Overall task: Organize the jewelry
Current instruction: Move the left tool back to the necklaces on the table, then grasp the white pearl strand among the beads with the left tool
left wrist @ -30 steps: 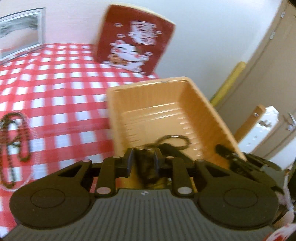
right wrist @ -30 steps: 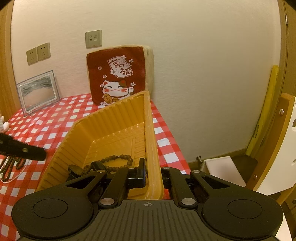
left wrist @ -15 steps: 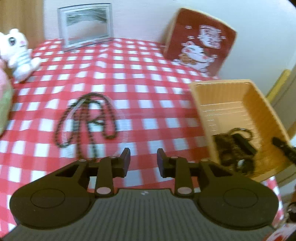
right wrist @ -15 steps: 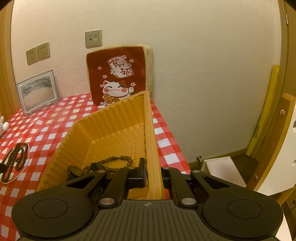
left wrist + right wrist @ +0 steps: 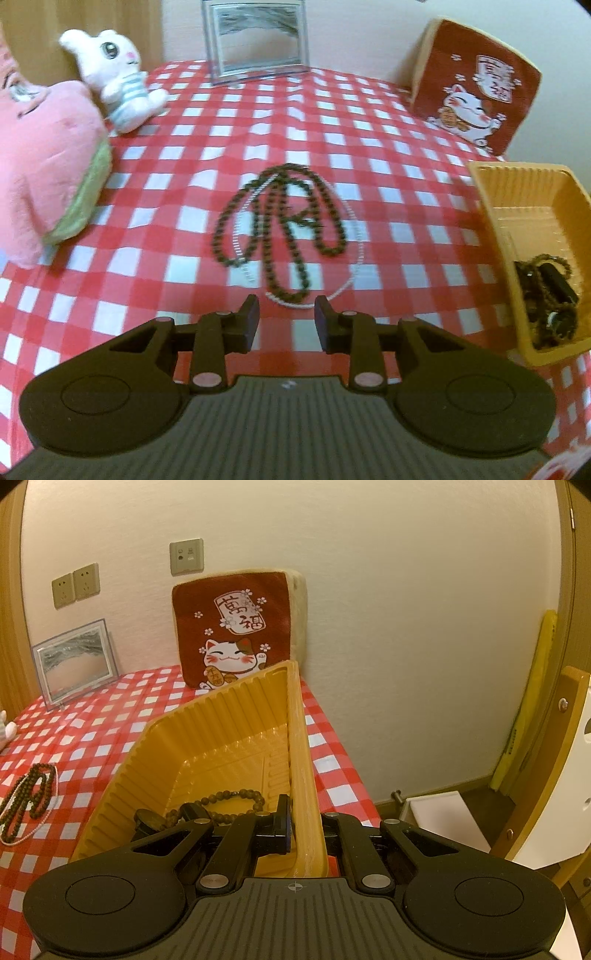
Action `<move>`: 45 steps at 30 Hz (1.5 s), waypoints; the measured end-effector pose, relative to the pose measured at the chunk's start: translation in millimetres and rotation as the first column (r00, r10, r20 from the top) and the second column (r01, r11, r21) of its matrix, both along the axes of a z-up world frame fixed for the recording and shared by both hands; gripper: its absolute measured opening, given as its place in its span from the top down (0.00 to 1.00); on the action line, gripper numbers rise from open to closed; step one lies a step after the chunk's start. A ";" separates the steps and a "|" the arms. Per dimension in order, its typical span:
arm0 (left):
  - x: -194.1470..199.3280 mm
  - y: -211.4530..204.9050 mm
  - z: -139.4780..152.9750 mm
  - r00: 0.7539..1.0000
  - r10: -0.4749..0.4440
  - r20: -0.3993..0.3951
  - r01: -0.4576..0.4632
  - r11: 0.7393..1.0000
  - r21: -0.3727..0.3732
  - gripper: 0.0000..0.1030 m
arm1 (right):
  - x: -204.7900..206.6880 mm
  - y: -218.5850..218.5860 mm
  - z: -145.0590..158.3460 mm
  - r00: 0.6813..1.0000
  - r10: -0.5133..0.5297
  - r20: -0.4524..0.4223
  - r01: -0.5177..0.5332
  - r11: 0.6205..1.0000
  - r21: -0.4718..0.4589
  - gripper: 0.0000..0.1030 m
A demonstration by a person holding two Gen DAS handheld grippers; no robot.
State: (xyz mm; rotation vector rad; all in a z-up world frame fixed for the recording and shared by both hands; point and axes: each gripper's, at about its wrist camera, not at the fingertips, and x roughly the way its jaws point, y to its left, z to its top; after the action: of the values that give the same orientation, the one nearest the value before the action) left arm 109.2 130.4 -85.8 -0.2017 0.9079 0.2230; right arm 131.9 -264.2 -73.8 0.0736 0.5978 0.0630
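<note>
Left wrist view: left gripper (image 5: pixel 286 314) parted and empty, jaws just opened wider, poised just short of looped dark wooden bead necklace (image 5: pixel 280 229) and thin white bead strand (image 5: pixel 352 273) on red-and-white checked tablecloth (image 5: pixel 184 206), ribbed orange plastic tray (image 5: pixel 491 206) at three o'clock. Right wrist view: right gripper (image 5: pixel 304 821) clamped on near tray wall, dark bead bracelet (image 5: pixel 236 799) lying inside, necklace at nine o'clock.

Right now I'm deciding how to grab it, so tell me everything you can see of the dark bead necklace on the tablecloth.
The dark bead necklace is one long strand of small round brown-black beads, wood by the look of it. It lies flat on the red-and-white checked tablecloth, folded into several overlapping loops, inside and across a thin ring of tiny white beads. Nothing grips it: the left gripper has open jaws, just short of its nearest loop.
</note>
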 end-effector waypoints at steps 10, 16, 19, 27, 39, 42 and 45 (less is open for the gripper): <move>-1.6 9.5 -8.5 1.000 0.003 -0.013 -0.002 0.999 0.036 0.72 | 1.5 -0.2 -0.4 1.000 -0.002 -0.006 0.002 1.000 -0.004 0.95; 6.0 11.2 -12.8 1.000 -0.009 -0.008 0.010 0.998 0.056 0.72 | 2.5 0.4 -0.8 1.000 -0.003 -0.011 0.003 1.000 -0.007 0.95; 13.7 15.2 -14.3 1.000 -0.022 0.005 0.021 0.997 0.072 0.72 | 3.8 0.9 -1.3 1.000 -0.004 -0.015 0.004 1.000 -0.009 0.95; 39.8 30.7 -21.0 0.998 -0.054 0.015 0.052 0.992 0.119 0.76 | 5.7 0.9 -1.8 1.000 -0.007 -0.021 0.007 1.000 -0.013 0.95; 77.4 45.9 -38.8 0.994 -0.111 -0.003 0.111 0.981 0.159 0.87 | 6.9 1.5 -3.1 0.999 -0.018 -0.032 0.017 1.000 -0.024 0.95; 83.7 47.9 -39.8 0.992 -0.123 -0.001 0.122 0.979 0.166 0.88 | 7.4 1.9 -3.1 0.999 -0.021 -0.034 0.020 0.999 -0.027 0.95; 89.8 48.8 -41.9 0.990 -0.138 -0.006 0.137 0.974 0.179 0.91 | 7.9 1.8 -3.4 0.999 -0.023 -0.037 0.022 0.999 -0.029 0.95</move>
State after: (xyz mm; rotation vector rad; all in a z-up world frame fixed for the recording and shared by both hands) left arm 199.0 179.1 -127.8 0.0276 0.8862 0.1740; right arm 139.8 -262.4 -77.2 0.0538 0.6344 0.0314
